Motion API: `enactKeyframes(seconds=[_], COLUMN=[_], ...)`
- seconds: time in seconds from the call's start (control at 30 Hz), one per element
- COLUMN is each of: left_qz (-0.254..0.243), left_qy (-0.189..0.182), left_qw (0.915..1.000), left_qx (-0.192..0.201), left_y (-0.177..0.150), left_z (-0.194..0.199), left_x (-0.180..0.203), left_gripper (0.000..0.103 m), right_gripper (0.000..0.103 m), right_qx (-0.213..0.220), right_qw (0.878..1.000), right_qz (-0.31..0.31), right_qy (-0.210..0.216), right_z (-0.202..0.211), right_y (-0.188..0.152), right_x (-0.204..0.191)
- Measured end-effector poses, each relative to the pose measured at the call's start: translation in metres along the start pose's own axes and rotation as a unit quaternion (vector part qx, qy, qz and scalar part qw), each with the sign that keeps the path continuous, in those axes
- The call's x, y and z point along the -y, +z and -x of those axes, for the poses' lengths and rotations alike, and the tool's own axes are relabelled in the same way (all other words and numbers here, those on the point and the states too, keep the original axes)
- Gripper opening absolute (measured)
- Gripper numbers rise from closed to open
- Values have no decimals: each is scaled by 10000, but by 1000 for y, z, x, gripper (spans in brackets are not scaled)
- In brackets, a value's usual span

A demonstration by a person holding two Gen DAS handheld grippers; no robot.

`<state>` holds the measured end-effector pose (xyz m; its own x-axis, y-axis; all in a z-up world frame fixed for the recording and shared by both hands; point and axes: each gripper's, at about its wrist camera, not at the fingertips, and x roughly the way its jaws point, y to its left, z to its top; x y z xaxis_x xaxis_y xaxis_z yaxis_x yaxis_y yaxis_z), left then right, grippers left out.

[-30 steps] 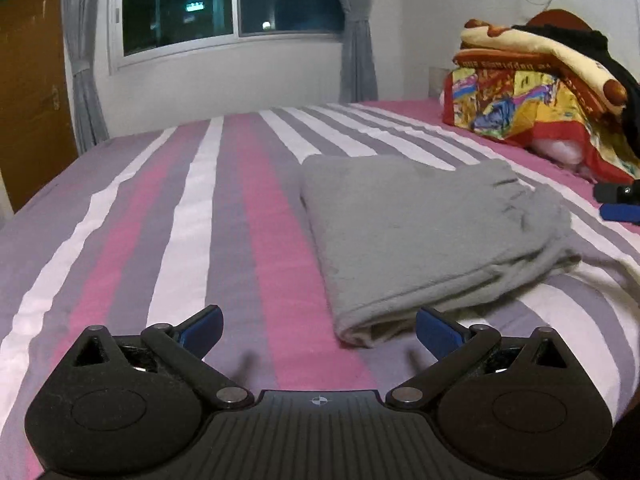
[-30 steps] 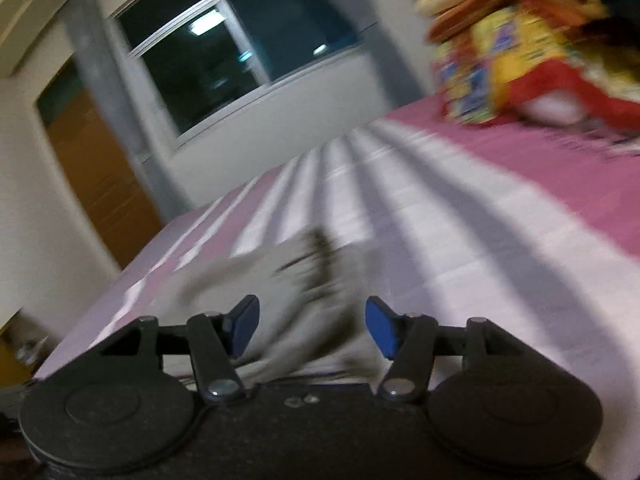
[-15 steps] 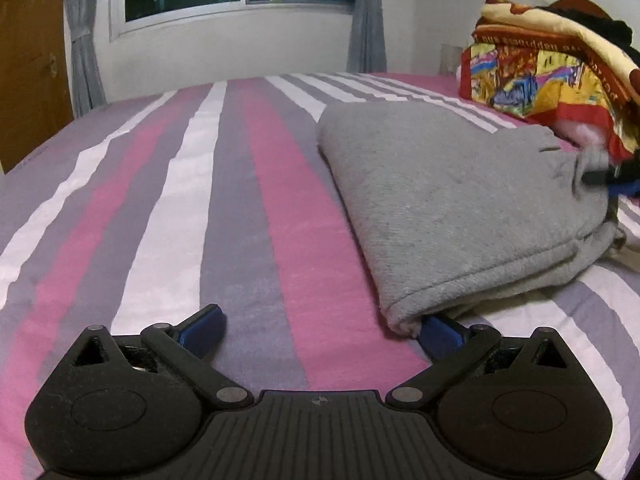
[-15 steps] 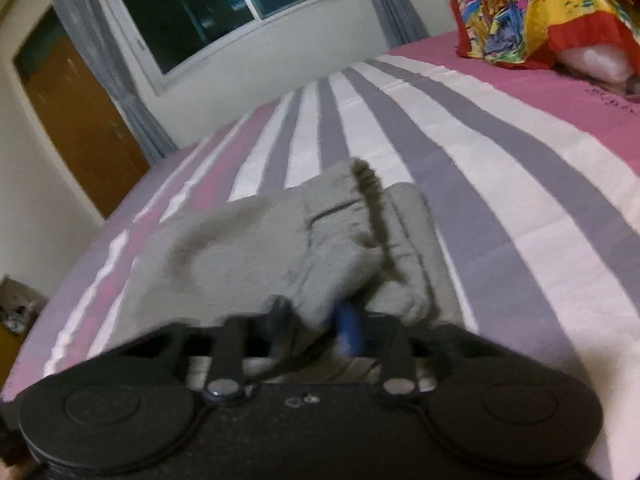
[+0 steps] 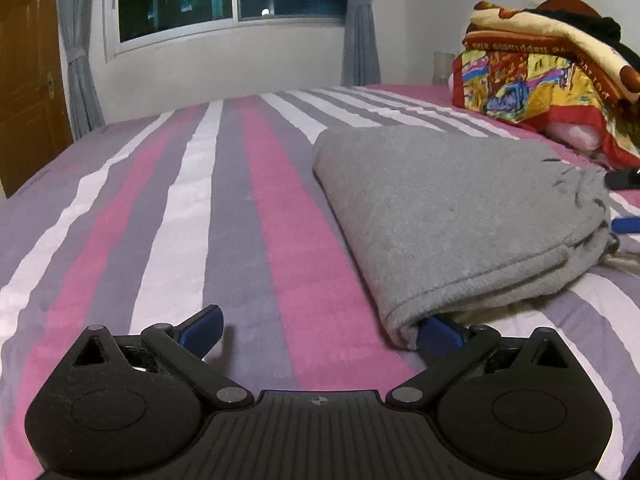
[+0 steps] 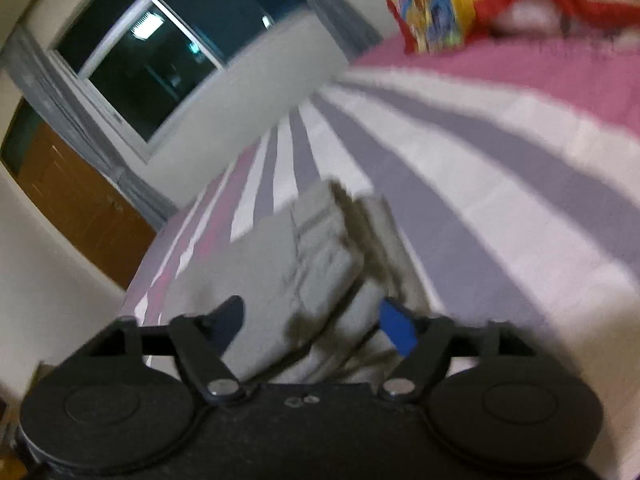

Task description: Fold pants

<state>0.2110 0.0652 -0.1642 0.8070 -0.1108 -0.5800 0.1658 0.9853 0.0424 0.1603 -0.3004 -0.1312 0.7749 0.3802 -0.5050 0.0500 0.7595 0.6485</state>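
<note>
Grey fleece pants (image 5: 452,216) lying folded on the pink-striped bed (image 5: 168,216) at right of frame, left tool (image 5: 320,330) sitting spread, one pad tucking under the near hem, right tool (image 6: 316,322) spreading just now, straddling the waistband without pinching it.

- Left wrist view: low over the striped bed (image 5: 224,208), level, facing the window (image 5: 228,0); close behind the near corner of the folded grey pants (image 5: 452,216).
- Right wrist view: tilted, blurred, close above the pants (image 6: 304,256).
- Shared: pants, bed, window (image 6: 168,60), colourful bedding pile (image 5: 536,72).
</note>
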Motion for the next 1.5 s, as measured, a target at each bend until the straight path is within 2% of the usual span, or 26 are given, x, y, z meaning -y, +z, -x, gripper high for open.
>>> enactKeyframes(seconds=[0.1,0.13,0.17,0.23,0.3,0.4,0.43,0.47,0.5,0.53,0.57,0.63,0.77,0.83,0.87,0.93,1.03,1.1,1.13,1.2,1.27,1.33,1.37,1.43,1.47,1.5], left_qz=[-31,52,169,260,322,405,403,411,409,391,362,410,463,500,548,483,251,177,145,182,398,538,559,554,418,259], left_qy=[81,76,85,58,23,15,48,58,41,24,63,80,111,126,98,91,21,-137,-210,-361,-416,-597,-683,-963,-891,-661], left_qw=[9998,9997,9996,9994,9992,9989,9989,9988,9988,9989,9990,9988,9987,9982,9978,9978,9988,9990,9994,9992,9976,9949,9939,9918,9941,9972], left_qx=[-177,-229,-225,-226,-223,-224,-227,-250,-273,-257,-254,-259,-160,-299,-373,-439,-428,-396,-254,49,379,610,660,637,456,219], left_y=[4,5,6,6,4,3,3,2,2,2,2,2,2,0,0,3,4,5,5,12,23,40,48,63,68,71], left_z=[-9,-11,-10,-11,-13,-16,-17,-19,-20,-19,-19,-18,-15,-19,-22,-23,-14,-3,6,23,32,29,24,7,-6,-20], left_x=[1,-2,-5,-9,-10,-8,-7,-6,-6,-5,-4,-7,-8,-8,-9,-7,-8,-12,-14,-20,-23,-20,-16,-2,9,20], left_gripper=[102,102,102,102,102,102,102,102,102,102,102,102,102,102,103,103,103,103,103,103,103,103,103,93,85,84], right_gripper=[65,42,35,33,33,33,33,32,31,31,32,33,33,33,33,31,36,47,56,53,28,18,15,15,15,15], right_qx=[-375,-448,-470,-11,500,1016,967,492,-201,-170,-28,-34,62,170,-22,-111,-163,-47,143,506,660,730,746,696,632,470], right_qw=[9991,9985,9982,9991,9947,9867,9887,9960,9988,9984,9992,9997,9999,9994,9992,9996,9992,9987,9977,9939,9892,9784,9717,9579,9528,9487], right_qz=[-143,-135,-25,422,791,1192,1128,727,-66,-481,-388,56,48,280,280,23,201,352,476,833,1230,1875,2187,2697,2843,2929], right_qy=[-100,-278,-369,-17,417,424,219,-169,-441,-252,-126,-244,-105,-82,-279,-252,-307,-375,-465,-517,-443,-466,-481,-698,-857,-1094], right_z=[-28,-34,-37,-23,1,19,11,-10,-33,-32,-26,-23,-16,-18,-29,-34,-26,-15,0,21,29,28,21,2,-8,-20], right_y=[3,5,9,20,22,11,4,2,1,-2,-3,-4,-1,1,-1,0,3,5,3,8,15,17,16,18,19,17], right_x=[3,-1,-11,-37,-59,-60,-44,-23,9,25,24,10,8,2,7,19,12,9,8,0,-13,-34,-42,-55,-55,-53])
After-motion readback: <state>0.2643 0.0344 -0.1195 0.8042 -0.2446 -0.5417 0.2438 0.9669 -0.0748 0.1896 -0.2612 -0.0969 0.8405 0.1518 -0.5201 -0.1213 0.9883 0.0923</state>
